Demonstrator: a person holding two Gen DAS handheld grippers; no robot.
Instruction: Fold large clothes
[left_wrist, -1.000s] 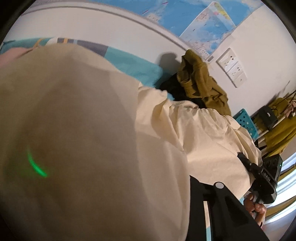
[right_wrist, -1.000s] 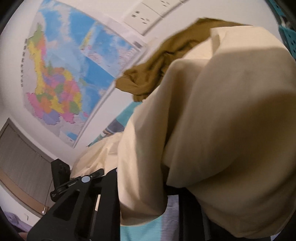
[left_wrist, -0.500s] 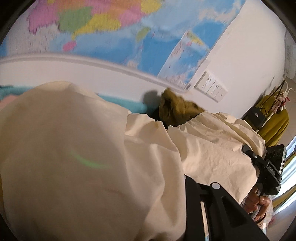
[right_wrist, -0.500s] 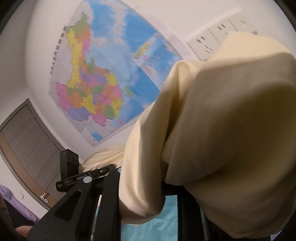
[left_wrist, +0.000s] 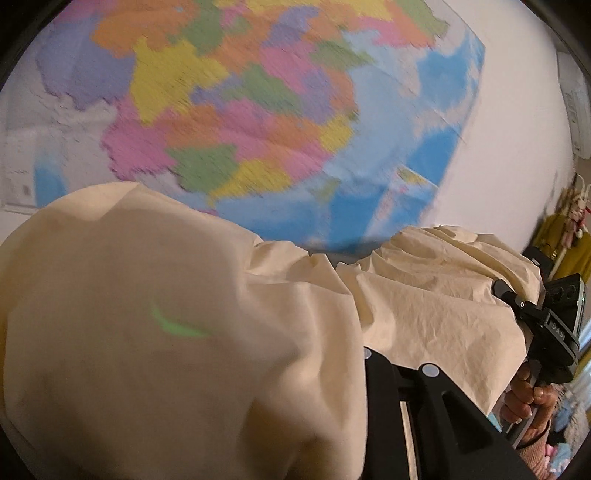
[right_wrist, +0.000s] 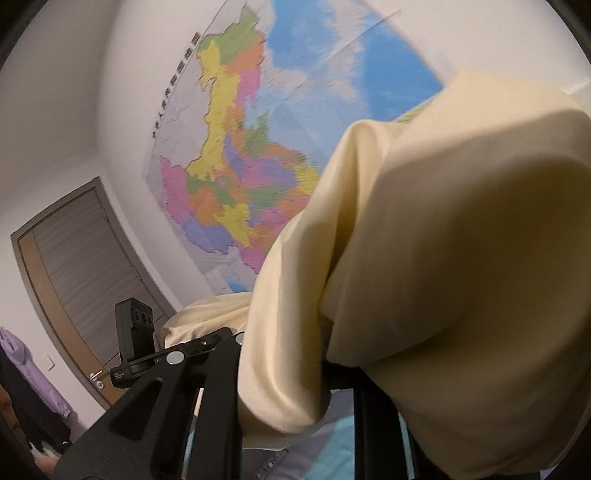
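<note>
The cream garment (left_wrist: 424, 306) hangs bunched over both clamped tongs, stretched between them.

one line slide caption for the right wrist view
Right gripper shut on a cream cotton garment, raised before a colourful wall map.

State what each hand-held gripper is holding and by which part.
Both hold the cream garment: the left hand-held gripper and right hand-held gripper each pinch bunched fabric. Which part cannot be told.

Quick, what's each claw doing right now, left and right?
Left claw: closed on the cream garment.
Right claw: closed on the same cream garment.
</note>
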